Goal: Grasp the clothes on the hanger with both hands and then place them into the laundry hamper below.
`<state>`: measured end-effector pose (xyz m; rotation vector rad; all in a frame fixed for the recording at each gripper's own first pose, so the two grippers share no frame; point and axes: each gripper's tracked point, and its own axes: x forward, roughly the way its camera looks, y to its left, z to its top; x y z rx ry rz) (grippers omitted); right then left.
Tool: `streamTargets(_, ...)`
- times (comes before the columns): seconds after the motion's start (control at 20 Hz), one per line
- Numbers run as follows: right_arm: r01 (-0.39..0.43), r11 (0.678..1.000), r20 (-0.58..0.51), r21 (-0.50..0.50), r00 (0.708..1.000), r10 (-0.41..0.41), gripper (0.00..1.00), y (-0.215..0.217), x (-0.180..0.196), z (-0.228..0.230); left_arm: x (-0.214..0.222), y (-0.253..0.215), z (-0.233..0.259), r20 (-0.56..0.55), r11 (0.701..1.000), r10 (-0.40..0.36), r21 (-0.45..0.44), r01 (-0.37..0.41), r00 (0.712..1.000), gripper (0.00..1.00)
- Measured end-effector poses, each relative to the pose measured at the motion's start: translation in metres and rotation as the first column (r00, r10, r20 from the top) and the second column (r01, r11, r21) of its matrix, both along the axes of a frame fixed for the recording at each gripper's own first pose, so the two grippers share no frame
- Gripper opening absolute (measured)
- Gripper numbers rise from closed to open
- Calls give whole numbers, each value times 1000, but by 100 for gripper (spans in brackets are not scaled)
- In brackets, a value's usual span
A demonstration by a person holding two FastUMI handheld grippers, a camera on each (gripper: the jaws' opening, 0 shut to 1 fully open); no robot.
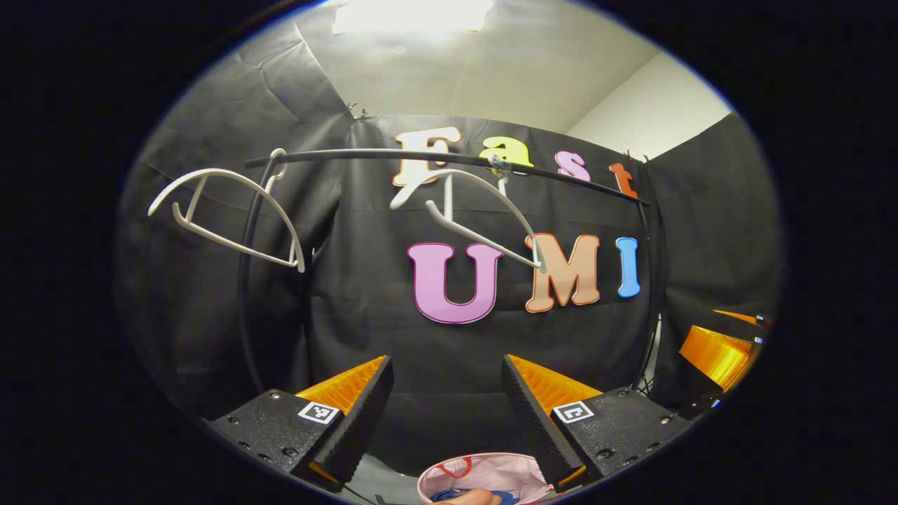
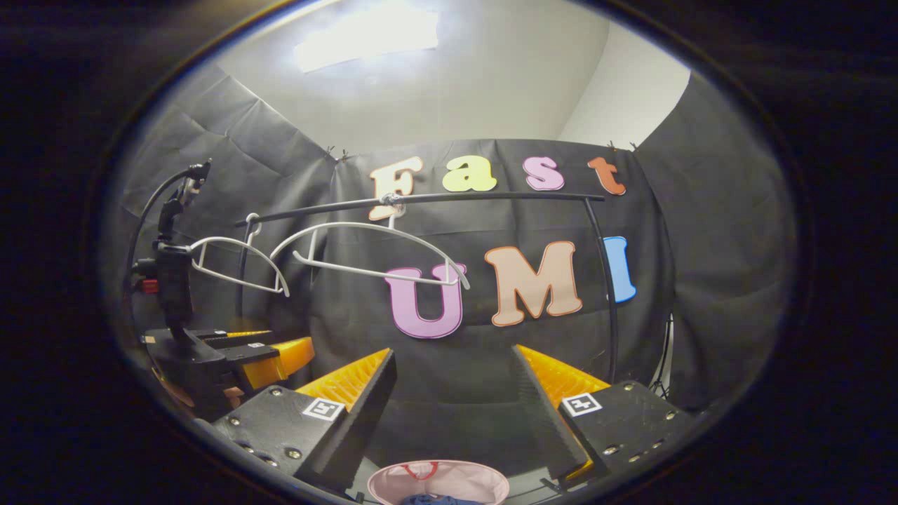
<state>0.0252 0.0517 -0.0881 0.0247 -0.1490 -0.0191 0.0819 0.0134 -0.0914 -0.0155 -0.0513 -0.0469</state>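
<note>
In the left gripper view, the left gripper [image 1: 447, 414] has its two fingers spread wide apart, with nothing between them, and it points toward the black cloth wall. Above it a black rail [image 1: 449, 160] crosses the booth, and two white hangers hang from it: the left hanger [image 1: 228, 210] near the bend of the rail and the right hanger [image 1: 477, 210] near the middle; both hangers are bare and tilted. Below, between the fingers at the bottom edge, sits the pink hamper [image 1: 484, 473], and blue clothes [image 1: 505, 496] lie inside it (a small part of a hand [image 1: 466, 498] shows just beside them at the very edge). At the right side of this view an orange and black part of the right gripper [image 1: 722, 351] appears. In the right gripper view, the right gripper [image 2: 454, 410] also has its fingers spread wide, empty, and it faces the same wall. The same rail [image 2: 421, 202] and the two bare hangers [image 2: 372, 252] [image 2: 235, 263] hang above it. The pink hamper [image 2: 438, 480] is at the bottom between the fingers, with the blue clothes [image 2: 428, 499] inside. At the left the other gripper [image 2: 231, 354] is seen from the side, and I cannot tell its state from here
</note>
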Motion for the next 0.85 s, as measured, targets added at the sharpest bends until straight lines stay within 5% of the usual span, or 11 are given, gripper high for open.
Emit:
streamTargets(0.45, -11, 1000, 5, 14, 1000, 11, 96, -1, 7, -8, 5, 24, 2, 15, 993, 54, -108, -52, 998, 92)
streamTargets(0.85, -9, 1000, 21, 28, 1000, 8, 96, -12, 3, -6, 4, 14, 7, 38, 997, 45, -57, -43, 998, 92)
